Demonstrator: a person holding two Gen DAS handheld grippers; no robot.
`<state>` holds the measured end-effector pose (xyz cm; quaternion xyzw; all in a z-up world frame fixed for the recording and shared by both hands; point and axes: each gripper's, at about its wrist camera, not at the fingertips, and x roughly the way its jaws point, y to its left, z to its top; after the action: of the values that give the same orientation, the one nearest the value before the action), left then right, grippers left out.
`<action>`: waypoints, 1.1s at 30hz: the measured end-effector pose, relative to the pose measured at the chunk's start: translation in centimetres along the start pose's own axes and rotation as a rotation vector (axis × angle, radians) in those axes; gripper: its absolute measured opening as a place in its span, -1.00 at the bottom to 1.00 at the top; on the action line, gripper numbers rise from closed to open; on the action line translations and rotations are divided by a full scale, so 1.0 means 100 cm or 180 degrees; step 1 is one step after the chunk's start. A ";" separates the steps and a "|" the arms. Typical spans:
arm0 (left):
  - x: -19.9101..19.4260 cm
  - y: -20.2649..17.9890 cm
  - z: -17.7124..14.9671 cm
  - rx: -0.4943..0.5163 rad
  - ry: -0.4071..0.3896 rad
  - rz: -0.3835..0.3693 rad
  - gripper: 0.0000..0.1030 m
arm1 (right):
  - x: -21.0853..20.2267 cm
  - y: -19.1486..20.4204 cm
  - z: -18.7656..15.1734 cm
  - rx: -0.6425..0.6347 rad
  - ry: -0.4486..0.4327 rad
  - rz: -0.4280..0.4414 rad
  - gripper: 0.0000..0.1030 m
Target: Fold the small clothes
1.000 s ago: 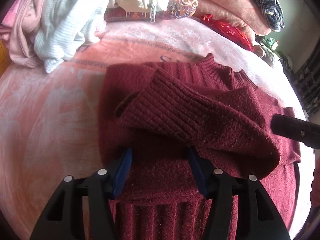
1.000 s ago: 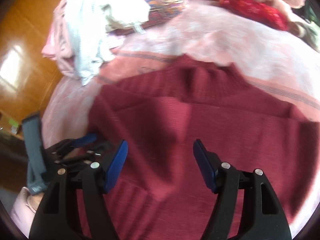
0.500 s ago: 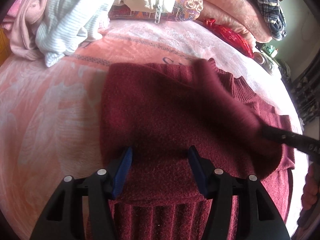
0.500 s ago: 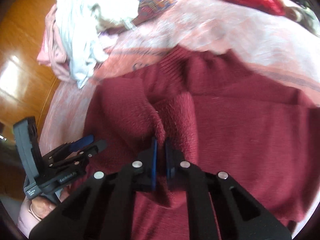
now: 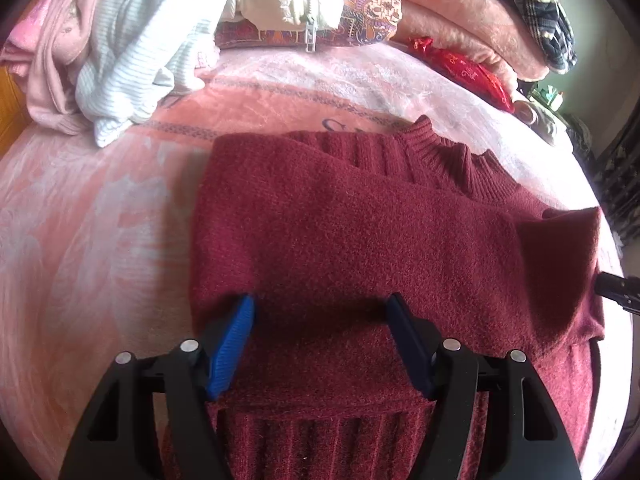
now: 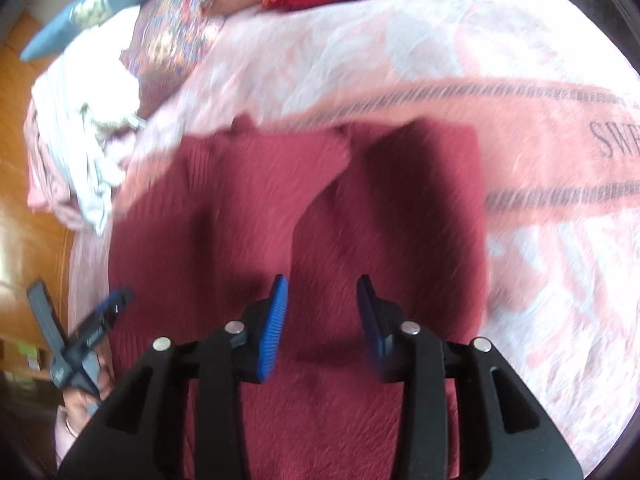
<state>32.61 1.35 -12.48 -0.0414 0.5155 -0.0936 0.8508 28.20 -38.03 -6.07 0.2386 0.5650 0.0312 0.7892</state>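
Left wrist view alone shows sweater (image 5: 360, 240) collar; left gripper (image 5: 320, 312) and right gripper (image 6: 322, 304) gape empty

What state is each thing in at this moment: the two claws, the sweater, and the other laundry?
Left claw: open, empty, over the sweater's lower part.
Right claw: open, holding nothing.
Maroon sweater: flat on the pink blanket, sleeve folded across the body.
White striped garment: crumpled, unfolded, in the pile at the back.
Plaid garment: draped over pink bedding.
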 end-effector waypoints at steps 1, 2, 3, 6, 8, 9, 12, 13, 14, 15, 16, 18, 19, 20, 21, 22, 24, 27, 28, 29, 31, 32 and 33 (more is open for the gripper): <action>-0.001 0.002 0.001 -0.0029 -0.0012 -0.0009 0.34 | 0.003 -0.005 0.006 0.0017 -0.0009 0.0026 -0.23; -0.002 0.004 0.001 -0.0069 -0.0042 -0.0014 0.34 | 0.008 -0.012 0.011 0.0060 -0.0024 0.0026 -0.23; -0.002 0.006 0.002 -0.0103 -0.0060 -0.0024 0.34 | 0.014 -0.016 0.015 0.0082 -0.0027 0.0051 -0.23; -0.002 0.009 0.002 -0.0191 -0.0086 -0.0064 0.34 | 0.032 -0.028 0.024 0.0212 0.0013 0.0358 -0.23; -0.001 0.005 0.001 -0.0146 -0.0088 -0.0014 0.34 | 0.039 -0.027 0.031 0.0270 -0.0044 0.0512 -0.15; -0.001 0.003 0.000 -0.0107 -0.0094 0.0018 0.34 | 0.041 -0.024 0.033 0.0261 -0.0062 0.0543 -0.01; 0.000 -0.001 -0.002 -0.0009 -0.0110 0.0069 0.36 | 0.046 0.004 0.036 0.0003 -0.0056 0.0460 0.03; 0.000 -0.001 -0.002 -0.0007 -0.0111 0.0065 0.36 | 0.047 0.009 0.036 -0.0055 -0.0044 0.0454 0.03; -0.001 0.000 -0.001 -0.0023 -0.0110 0.0052 0.36 | 0.050 0.013 0.034 -0.0097 -0.0009 0.0496 0.03; -0.002 0.002 -0.001 -0.0057 -0.0113 0.0033 0.36 | 0.054 0.017 0.032 -0.0119 0.0047 0.0534 0.03; -0.003 0.003 0.000 -0.0105 -0.0122 0.0013 0.36 | 0.056 0.019 0.030 -0.0126 0.0078 0.0547 0.03; -0.006 0.007 0.002 -0.0189 -0.0163 -0.0008 0.36 | 0.059 0.024 0.027 -0.0171 0.0083 0.0517 0.07; -0.006 0.007 0.003 -0.0192 -0.0166 -0.0002 0.36 | 0.062 0.028 0.025 -0.0206 0.0086 0.0488 0.07; -0.006 0.006 0.003 -0.0178 -0.0156 0.0009 0.36 | 0.062 0.031 0.024 -0.0239 0.0071 0.0487 0.06; -0.006 0.006 0.003 -0.0165 -0.0151 0.0016 0.36 | 0.063 0.034 0.023 -0.0260 0.0059 0.0509 -0.07; -0.005 0.006 0.002 -0.0155 -0.0153 0.0025 0.36 | 0.065 0.037 0.023 -0.0287 0.0071 0.0542 -0.20; -0.003 0.004 0.001 -0.0099 -0.0141 0.0054 0.36 | 0.065 0.040 0.022 -0.0296 0.0070 0.0607 -0.83; -0.001 0.003 0.000 -0.0026 -0.0152 0.0073 0.37 | 0.050 0.039 0.018 -0.0286 -0.0151 0.0502 -0.84; 0.000 0.003 0.000 -0.0013 -0.0153 0.0071 0.38 | 0.039 0.038 0.014 -0.0303 -0.0265 0.0437 -0.85; 0.000 0.003 0.000 -0.0008 -0.0158 0.0068 0.38 | 0.024 0.039 0.008 -0.0346 -0.0417 0.0319 -0.85; 0.001 0.003 -0.001 0.0012 -0.0168 0.0071 0.40 | -0.002 0.043 -0.008 -0.0458 -0.0633 -0.0007 -0.85; 0.002 0.001 -0.002 0.0025 -0.0176 0.0088 0.41 | -0.011 0.046 -0.017 -0.0520 -0.0643 -0.0236 -0.85; 0.002 0.000 -0.002 0.0039 -0.0179 0.0101 0.41 | -0.016 0.045 -0.025 -0.0542 -0.0606 -0.0456 -0.83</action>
<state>32.51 1.36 -12.79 -0.0305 0.4913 -0.0821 0.8666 26.30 -33.72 -3.41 0.1318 0.4984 -0.0002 0.8569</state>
